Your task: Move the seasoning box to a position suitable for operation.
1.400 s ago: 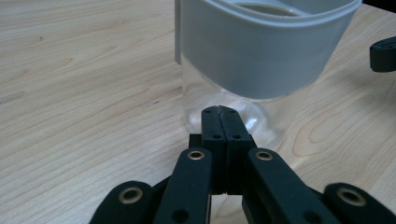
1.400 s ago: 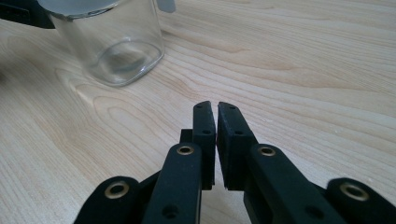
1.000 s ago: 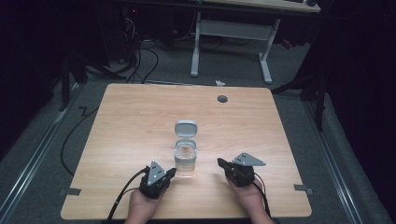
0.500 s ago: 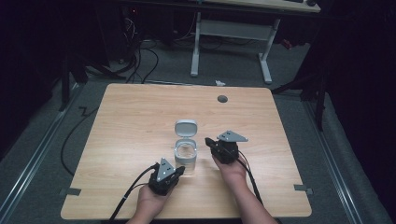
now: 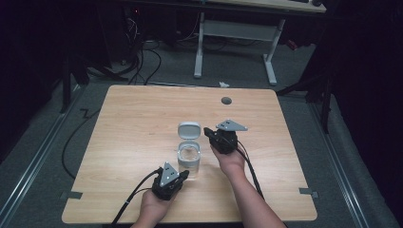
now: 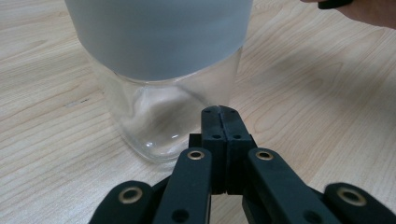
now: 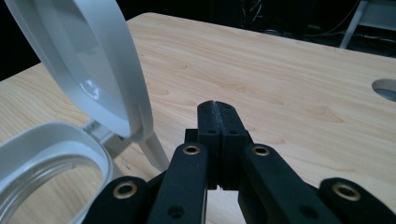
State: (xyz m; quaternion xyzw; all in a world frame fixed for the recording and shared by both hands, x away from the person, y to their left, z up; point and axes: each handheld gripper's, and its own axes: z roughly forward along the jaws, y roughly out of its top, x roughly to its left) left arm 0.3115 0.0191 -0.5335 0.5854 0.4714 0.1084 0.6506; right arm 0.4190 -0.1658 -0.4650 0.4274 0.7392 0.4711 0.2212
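both tools, left tool (image 5: 182,175) and right tool (image 5: 209,132), sit clenched and empty beside the open-lidded jar (image 5: 188,157).

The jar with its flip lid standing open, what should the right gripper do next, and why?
Probably nudge the open lid forward and down to swing it shut. The right gripper sits just behind the raised lid with its jaws closed, empty, suited to pushing rather than gripping. The left gripper, also closed, sits against the glass jar low down, seemingly bracing it.
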